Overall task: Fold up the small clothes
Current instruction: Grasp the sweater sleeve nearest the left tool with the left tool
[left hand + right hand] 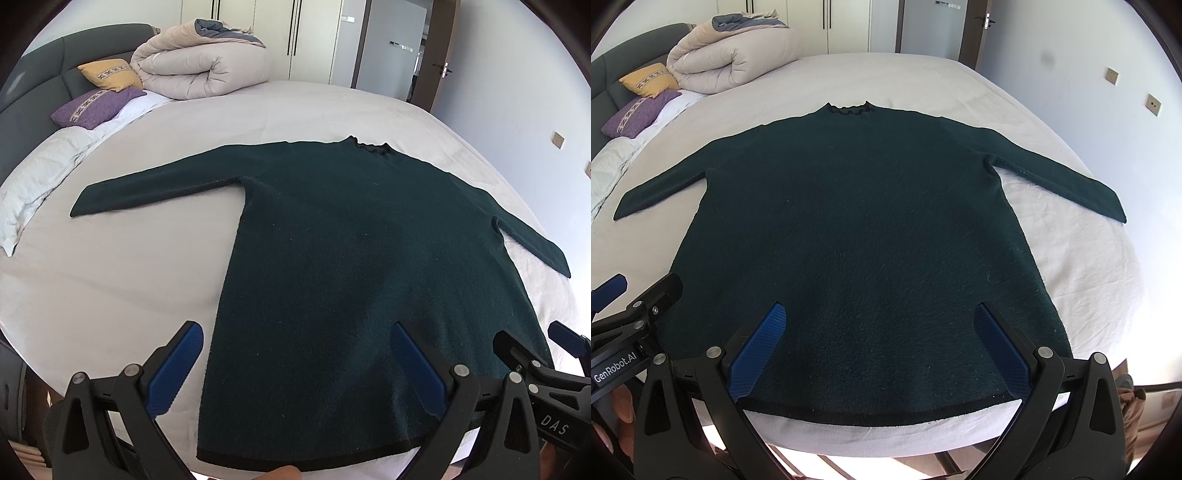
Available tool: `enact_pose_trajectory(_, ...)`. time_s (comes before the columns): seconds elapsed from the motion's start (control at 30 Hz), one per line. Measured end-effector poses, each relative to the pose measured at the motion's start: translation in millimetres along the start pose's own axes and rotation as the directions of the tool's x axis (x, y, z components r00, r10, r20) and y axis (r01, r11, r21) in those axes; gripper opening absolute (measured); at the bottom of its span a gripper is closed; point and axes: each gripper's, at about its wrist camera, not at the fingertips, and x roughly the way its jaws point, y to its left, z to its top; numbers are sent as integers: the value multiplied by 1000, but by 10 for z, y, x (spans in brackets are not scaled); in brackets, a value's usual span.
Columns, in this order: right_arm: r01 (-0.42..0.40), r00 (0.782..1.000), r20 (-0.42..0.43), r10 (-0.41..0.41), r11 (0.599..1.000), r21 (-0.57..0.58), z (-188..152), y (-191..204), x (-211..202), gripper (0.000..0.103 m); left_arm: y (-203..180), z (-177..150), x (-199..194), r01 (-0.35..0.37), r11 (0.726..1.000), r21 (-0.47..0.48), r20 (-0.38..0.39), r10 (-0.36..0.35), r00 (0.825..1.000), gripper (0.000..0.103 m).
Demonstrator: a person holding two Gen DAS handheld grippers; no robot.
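Note:
A dark green long-sleeved sweater (pixel 351 258) lies flat on the bed, collar far, hem near, both sleeves spread sideways; it also shows in the right wrist view (pixel 868 221). My left gripper (pixel 295 365) is open and empty, hovering over the hem's left part, its left finger over the sheet. My right gripper (pixel 879 347) is open and empty above the hem's middle. The right gripper's tip (pixel 535 354) shows at the lower right of the left wrist view. The left gripper (pixel 631 295) shows at the lower left of the right wrist view.
The white bed sheet (pixel 1071 258) surrounds the sweater. A rolled duvet (pixel 199 62), a yellow pillow (pixel 109 74) and a purple pillow (pixel 94 107) lie at the far left by the dark headboard. The bed's near edge runs just below the hem.

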Motion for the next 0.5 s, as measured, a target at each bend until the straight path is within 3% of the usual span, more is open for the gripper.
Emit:
enact_pose_trajectory(0.17,-3,1000,-22,3,1000,-14,41,58,123,103,262,51,121,22,999,-50,-22,-23,999,103)
enact_pose_trajectory(0.33,-4,1000,-17,4,1000,-14,164,91,222,103,772,256,217,54,984,-170,-20,-58,998,103)
enact_pose_trajectory(0.5,-60,998,26,59,998,16,427,109,271,103,1422,488,332,193,922,-337,46,-189,981,103)
